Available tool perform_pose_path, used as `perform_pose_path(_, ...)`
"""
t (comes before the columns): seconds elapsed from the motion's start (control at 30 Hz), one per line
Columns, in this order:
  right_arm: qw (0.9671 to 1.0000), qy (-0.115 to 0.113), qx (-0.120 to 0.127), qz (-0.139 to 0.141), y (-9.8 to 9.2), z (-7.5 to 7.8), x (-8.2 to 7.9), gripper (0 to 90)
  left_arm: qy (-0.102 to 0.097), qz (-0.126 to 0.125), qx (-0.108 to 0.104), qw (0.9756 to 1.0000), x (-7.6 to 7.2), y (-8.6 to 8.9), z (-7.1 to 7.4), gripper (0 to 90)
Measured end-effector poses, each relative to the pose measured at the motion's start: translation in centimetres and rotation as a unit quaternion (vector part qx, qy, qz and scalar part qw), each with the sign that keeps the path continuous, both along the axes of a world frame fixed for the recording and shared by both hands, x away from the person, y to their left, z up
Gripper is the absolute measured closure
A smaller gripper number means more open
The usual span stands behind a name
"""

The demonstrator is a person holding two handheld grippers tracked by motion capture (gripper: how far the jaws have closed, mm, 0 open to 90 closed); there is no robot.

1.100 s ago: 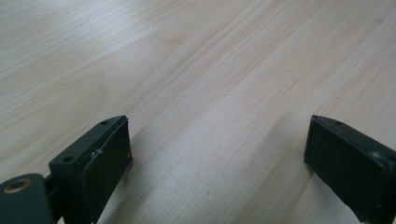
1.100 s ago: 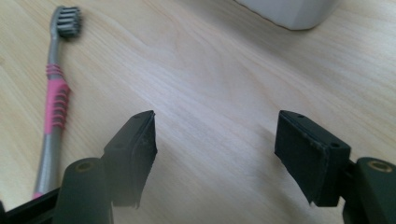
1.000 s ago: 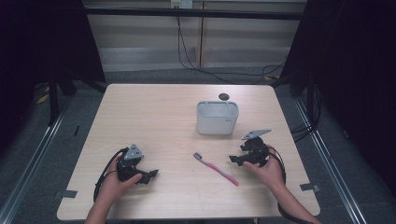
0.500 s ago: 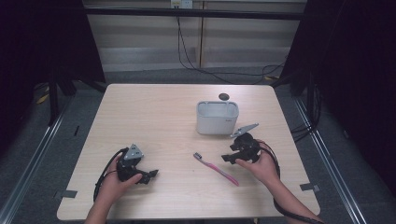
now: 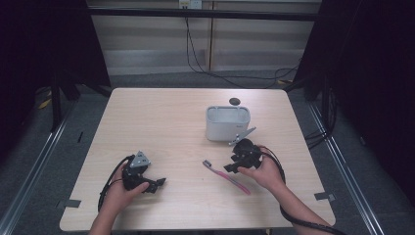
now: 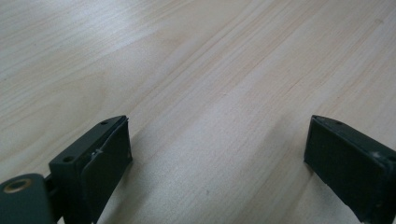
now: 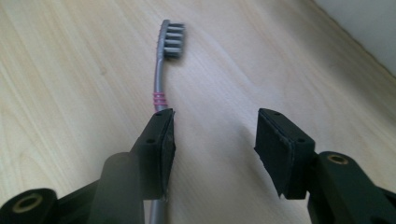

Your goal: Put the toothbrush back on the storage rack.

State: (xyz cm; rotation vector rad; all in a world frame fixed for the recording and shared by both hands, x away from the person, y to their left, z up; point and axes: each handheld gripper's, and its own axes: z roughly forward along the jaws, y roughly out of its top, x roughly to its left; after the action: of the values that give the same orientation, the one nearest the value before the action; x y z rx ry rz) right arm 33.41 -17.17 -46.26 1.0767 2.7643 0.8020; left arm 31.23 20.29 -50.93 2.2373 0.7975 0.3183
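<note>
While the left gripper rests wide open on the table:
Bin: white, behind the right gripper.
Right gripper: moved forward and left, jaws apart, empty; a grasp seems near.
Toothbrush: pink handle, grey head, flat under its left jaw.

A toothbrush is seen lying flat on the light wooden table, handle pink, neck and head grey. In the high view its head points toward 10 o'clock and its handle end toward 4 o'clock. In the right gripper view grey bristles and pink bands on the neck are resolved. A pale grey, open-topped rectangular holder stands upright at 12 o'clock from the brush, well apart from it. The holder's contents cannot be told.
</note>
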Motion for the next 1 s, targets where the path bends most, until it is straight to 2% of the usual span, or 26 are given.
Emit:
perform_pose_path(0.1, 0.9999, 0.006, -0.011, 0.009, 0.4, 0.0, 0.1, 48.3, 0.001, 0.000, 0.000, 1.0000, 0.0, 0.0, 0.0, 6.9)
perform_pose_path(0.3, 0.9997, 0.016, -0.014, 0.015, 1.1, 0.1, 0.4, 49.4, 0.001, 0.000, 0.000, 1.0000, 0.0, 0.0, 0.0, 6.9)
perform_pose_path(1.0, 0.9987, 0.035, -0.018, 0.033, 2.8, -0.1, 0.8, 55.1, -0.001, 0.000, 0.000, 1.0000, 0.0, 0.0, 0.0, 6.9)
